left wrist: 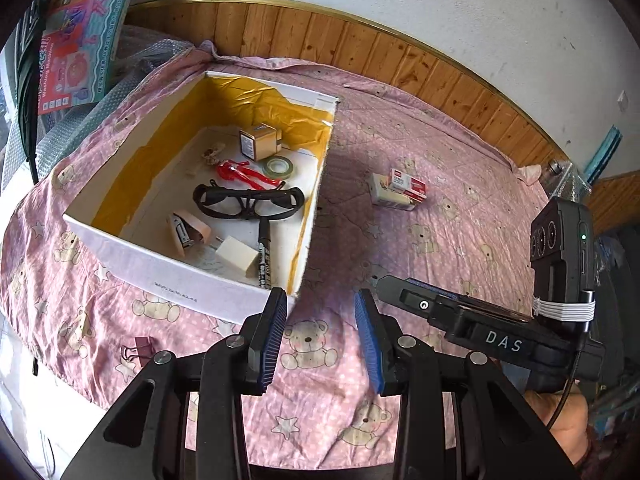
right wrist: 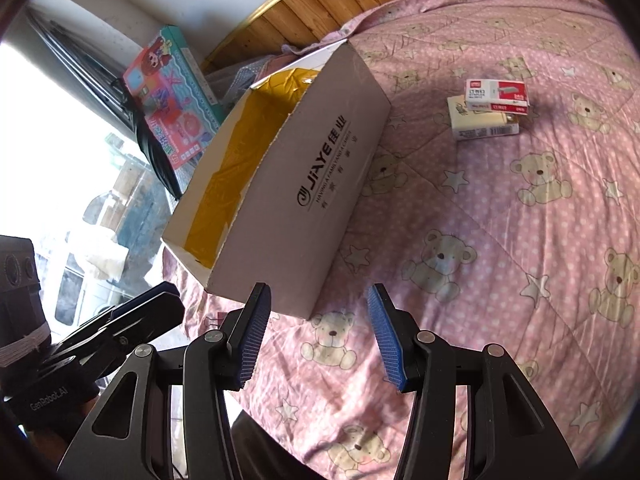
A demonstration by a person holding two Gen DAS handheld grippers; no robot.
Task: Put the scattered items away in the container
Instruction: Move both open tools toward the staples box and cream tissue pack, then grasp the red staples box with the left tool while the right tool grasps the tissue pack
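An open white cardboard box with yellow lining sits on the pink bear-print bedcover. Inside lie black glasses, a red clip, a tape roll, a gold cube charger, a stapler, a white plug and a marker. Right of the box, a red-and-white staples box rests on a cream box. A small binder clip lies near the front left. My left gripper is open at the box's near corner, holding nothing. My right gripper is also open and bare.
A colourful toy carton leans at the back left beside the bed. Wood panelling and a white wall border the far side. The bed's edge drops off at the left, by a bright window. The right gripper's body hovers close on my right.
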